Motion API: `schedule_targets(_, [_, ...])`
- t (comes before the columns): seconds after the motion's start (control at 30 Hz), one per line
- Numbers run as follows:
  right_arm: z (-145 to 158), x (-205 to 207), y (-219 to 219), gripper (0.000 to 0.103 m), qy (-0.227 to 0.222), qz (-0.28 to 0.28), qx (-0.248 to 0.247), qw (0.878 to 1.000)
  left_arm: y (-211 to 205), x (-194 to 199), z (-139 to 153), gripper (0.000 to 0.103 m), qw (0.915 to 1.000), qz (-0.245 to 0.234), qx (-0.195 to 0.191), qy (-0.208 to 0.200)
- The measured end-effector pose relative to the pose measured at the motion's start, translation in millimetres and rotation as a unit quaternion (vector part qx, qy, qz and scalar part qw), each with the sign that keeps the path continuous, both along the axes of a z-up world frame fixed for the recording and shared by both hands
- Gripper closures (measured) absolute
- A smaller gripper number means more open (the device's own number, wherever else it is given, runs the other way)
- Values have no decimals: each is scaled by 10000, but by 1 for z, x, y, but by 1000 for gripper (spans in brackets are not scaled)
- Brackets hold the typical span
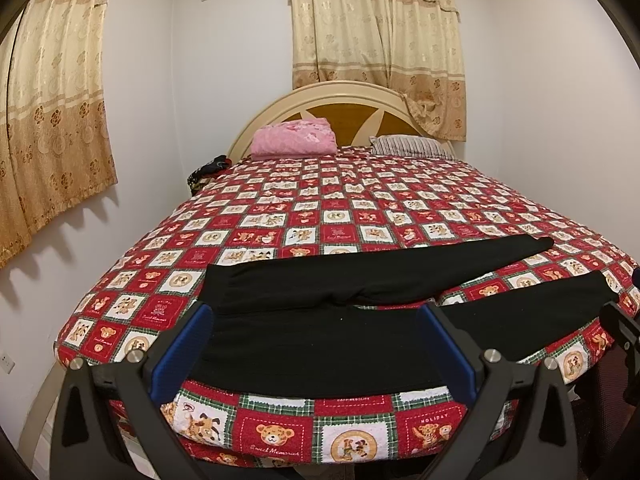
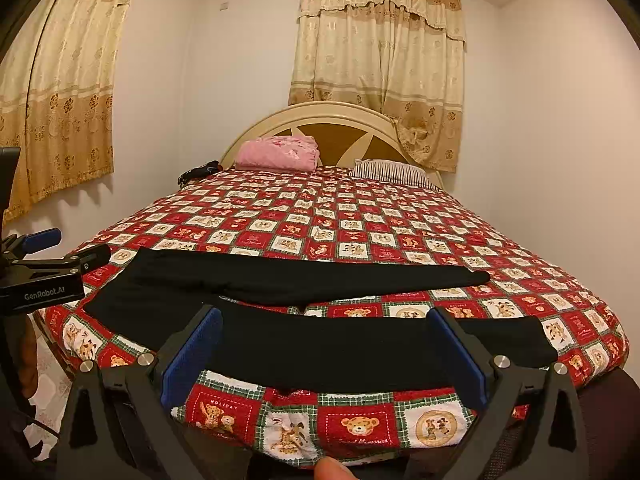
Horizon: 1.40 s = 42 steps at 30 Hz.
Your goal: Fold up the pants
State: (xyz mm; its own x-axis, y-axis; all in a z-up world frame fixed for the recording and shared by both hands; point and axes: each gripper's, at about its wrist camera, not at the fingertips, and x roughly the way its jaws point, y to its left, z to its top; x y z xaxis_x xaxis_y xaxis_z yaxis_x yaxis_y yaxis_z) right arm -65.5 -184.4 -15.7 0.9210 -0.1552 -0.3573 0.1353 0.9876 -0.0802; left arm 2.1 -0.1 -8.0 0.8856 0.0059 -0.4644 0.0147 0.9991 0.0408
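Bedroom, white walls, beige floral curtains (image 1: 376, 24); bed with red patchwork teddy-bear quilt (image 1: 280, 216) carries everything.

Left gripper (image 1: 316, 344): blue-padded jaws spread wide, nothing between them, hovering at the near edge of the bed. Right gripper (image 2: 326, 350): same, jaws apart, empty, also at the near edge, further toward the bed's right side.

Black fabric pants (image 2: 312, 344) lie flat across the near part of the quilt, legs splayed in a V. Waist end sits toward the near-left corner, right in front of the left gripper; the near leg runs along the near edge in front of the right gripper; the far leg angles away toward the right edge. Whether either gripper touches cloth: cannot tell.

Step in hand, as judged: first grasp, fold not yet begun. To do it well: pinch the near leg at waist and at cuff, both layers, lift low, lay it over the far leg, edges matched, no bunching.

Further out: folded pink blanket (image 1: 294, 138) and striped pillow (image 1: 412, 146) at the cream arched headboard (image 1: 344, 94), well apart from the pants.
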Motion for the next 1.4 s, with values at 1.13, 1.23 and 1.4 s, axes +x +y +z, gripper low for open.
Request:
schedule_targets(1.13, [-6, 2, 4, 1, 28, 13, -7, 10000, 3, 1, -1, 0, 10000, -6, -20, 16])
schedule_targets(1.23, [-7, 2, 6, 1, 35, 8, -12, 10000, 3, 1, -1, 0, 10000, -6, -26, 19])
schedule_targets(1.4, [-8, 2, 6, 1, 45, 17, -14, 10000, 3, 1, -1, 0, 10000, 1, -31, 23])
